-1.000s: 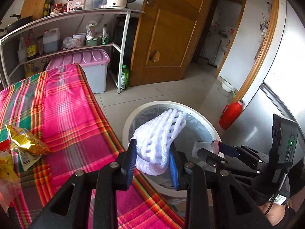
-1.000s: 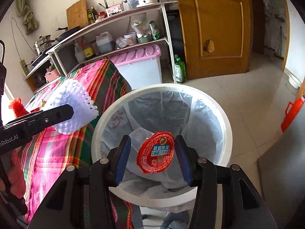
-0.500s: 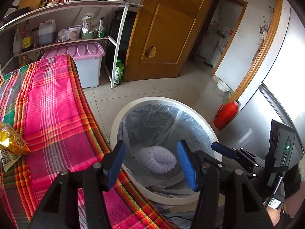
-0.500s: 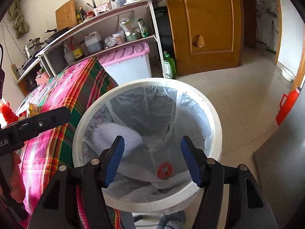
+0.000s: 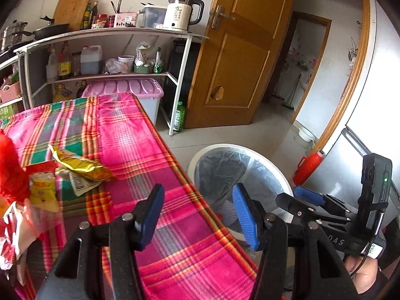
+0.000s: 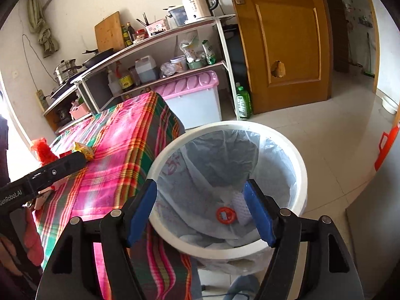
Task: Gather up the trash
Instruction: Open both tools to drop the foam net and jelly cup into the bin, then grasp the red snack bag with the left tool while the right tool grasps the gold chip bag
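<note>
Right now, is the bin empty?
No. The bin holds a white foam net and a red lid lying on its liner at the bottom.

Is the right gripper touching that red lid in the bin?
Apart. In the right wrist view the right gripper is open above the bin, and the red lid lies far below on the liner.

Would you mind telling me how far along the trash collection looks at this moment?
Partly done. A white foam net and a red-lidded cup lie inside the lined white bin. Nothing is in hand: the left gripper and right gripper are both open and empty. Left on the plaid table: a gold snack wrapper, a yellow packet and red plastic scraps.
</note>
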Tool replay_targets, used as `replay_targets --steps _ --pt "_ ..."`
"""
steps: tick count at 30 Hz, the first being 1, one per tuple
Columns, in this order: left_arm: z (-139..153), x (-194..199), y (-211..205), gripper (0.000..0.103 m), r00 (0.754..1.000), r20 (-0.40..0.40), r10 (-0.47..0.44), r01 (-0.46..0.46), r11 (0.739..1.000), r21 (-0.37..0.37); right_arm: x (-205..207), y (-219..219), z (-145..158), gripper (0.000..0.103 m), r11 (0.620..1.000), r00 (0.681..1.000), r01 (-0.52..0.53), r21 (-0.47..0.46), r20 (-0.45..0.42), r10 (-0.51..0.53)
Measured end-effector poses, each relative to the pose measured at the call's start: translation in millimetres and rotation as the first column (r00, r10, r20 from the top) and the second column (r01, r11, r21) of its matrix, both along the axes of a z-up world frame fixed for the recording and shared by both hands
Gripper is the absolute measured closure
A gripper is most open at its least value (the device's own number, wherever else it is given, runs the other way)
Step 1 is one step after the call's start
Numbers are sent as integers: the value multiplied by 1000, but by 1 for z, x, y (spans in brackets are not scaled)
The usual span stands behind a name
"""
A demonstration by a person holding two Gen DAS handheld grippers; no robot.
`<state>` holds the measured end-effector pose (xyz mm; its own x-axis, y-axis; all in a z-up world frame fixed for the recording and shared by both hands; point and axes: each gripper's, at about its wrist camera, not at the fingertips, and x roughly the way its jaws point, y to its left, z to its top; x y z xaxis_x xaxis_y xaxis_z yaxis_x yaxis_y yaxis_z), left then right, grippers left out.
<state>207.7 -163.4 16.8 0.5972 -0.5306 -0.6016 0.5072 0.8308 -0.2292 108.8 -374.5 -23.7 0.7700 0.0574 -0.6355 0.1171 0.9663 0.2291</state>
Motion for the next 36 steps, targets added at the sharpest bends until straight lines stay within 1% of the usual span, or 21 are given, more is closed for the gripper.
replay_targets --steps 3,6,9,10,13,18,22,24,29,30,32,36 --pt "2 -9 24 44 999 3 42 -42 999 -13 -3 21 6 31 999 999 -48 -5 18 48" --pt "0 -18 49 44 996 16 91 -91 996 -1 -4 44 9 31 995 995 -96 -20 28 96" --pt "-3 -28 76 44 990 29 139 -139 990 6 -1 65 12 34 990 989 -143 -21 29 143" --pt "-4 -30 85 44 987 31 156 -156 988 2 0 72 12 36 988 987 -155 -22 26 156" --pt "-6 -37 112 44 976 40 216 -216 976 0 3 91 12 39 980 980 -197 -26 18 198" --pt "-6 -46 154 44 949 66 310 -311 950 17 7 122 12 43 962 963 -271 -35 5 271" --pt "-6 -44 183 44 925 85 370 -374 927 37 18 144 14 46 947 949 -317 -49 -4 317" --pt "-7 -41 197 44 914 81 397 -401 915 35 23 154 17 47 940 942 -337 -51 -3 337" --pt "-15 -26 229 44 881 64 469 -473 879 64 43 176 21 48 925 928 -373 -71 -7 373" --pt "-17 -22 233 44 877 56 477 -480 875 65 48 179 21 48 922 925 -379 -78 -10 379" --pt "-22 -14 240 44 875 33 483 -484 872 69 57 186 22 48 916 919 -394 -78 -18 393" --pt "-32 0 243 44 884 -16 468 -465 882 80 77 195 19 48 911 916 -402 -93 -38 400"
